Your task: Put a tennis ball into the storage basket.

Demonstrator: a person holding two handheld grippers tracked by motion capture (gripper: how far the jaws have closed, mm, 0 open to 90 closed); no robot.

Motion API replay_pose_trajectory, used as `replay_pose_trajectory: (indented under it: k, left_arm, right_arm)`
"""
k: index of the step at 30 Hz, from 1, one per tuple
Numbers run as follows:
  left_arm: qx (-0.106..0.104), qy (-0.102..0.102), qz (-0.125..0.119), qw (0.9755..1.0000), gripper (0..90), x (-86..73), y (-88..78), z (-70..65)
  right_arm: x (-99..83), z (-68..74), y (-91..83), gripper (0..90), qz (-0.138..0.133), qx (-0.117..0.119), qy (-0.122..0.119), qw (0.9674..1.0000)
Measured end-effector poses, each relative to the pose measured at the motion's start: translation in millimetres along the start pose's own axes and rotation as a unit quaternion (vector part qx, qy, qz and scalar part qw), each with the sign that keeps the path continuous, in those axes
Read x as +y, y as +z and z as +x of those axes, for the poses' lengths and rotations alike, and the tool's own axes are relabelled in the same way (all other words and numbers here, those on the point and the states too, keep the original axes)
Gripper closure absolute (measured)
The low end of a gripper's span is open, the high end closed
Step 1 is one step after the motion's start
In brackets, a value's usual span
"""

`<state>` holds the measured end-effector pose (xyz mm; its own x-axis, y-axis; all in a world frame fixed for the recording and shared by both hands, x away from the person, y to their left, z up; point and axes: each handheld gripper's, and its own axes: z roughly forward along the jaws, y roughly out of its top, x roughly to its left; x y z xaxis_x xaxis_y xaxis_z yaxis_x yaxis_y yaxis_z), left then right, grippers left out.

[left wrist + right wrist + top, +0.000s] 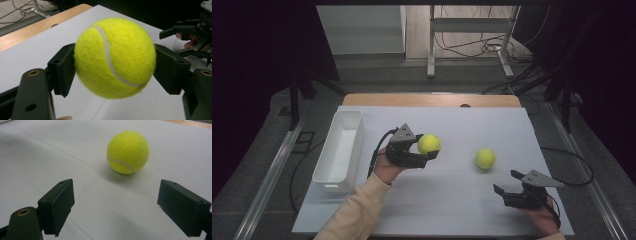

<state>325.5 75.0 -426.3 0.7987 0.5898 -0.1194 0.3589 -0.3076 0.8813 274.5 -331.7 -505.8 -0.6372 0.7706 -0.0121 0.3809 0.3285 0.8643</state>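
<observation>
Clamping one tennis ball (113,57) between the pads of my left gripper (424,150), I hold it lifted off the white table sheet (447,200), a little right of the white bin (339,147). My right gripper (508,182) rests near the sheet's front right edge, jaws spread wide and empty. A second tennis ball (128,152) lies on bare sheet just ahead of them, open surface all around it.
</observation>
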Motion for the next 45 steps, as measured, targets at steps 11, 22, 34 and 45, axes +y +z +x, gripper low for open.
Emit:
replay_pose_trajectory:
  k: [11, 22, 34, 45]
  left_arm:
    - [0.017, -0.009, -0.003, 0.9998, 26.1, 0.3, -7.7, 8.5]
    - [0.031, -0.016, -0.013, 0.9993, 26.1, 1.3, -18.4, 16.3]
    - [0.049, -0.027, -0.023, 0.9982, 26.1, 1.4, -32.3, 27.3]
    - [0.063, -0.035, -0.035, 0.9968, 26.1, 2.0, -44.8, 35.6]
  right_arm:
    - [0.0, -0.2, 0.0, 14.8, 0.0, -0.001, 0.0, 1.0]
    - [0.0, -0.1, -0.1, 14.8, 0.0, -0.001, -0.001, 1.0]
    - [0.0, -0.1, -0.2, 14.8, -0.001, -0.001, -0.002, 1.0]
    - [0.0, 0.0, -0.3, 14.9, 0.0, -0.002, -0.003, 1.0]
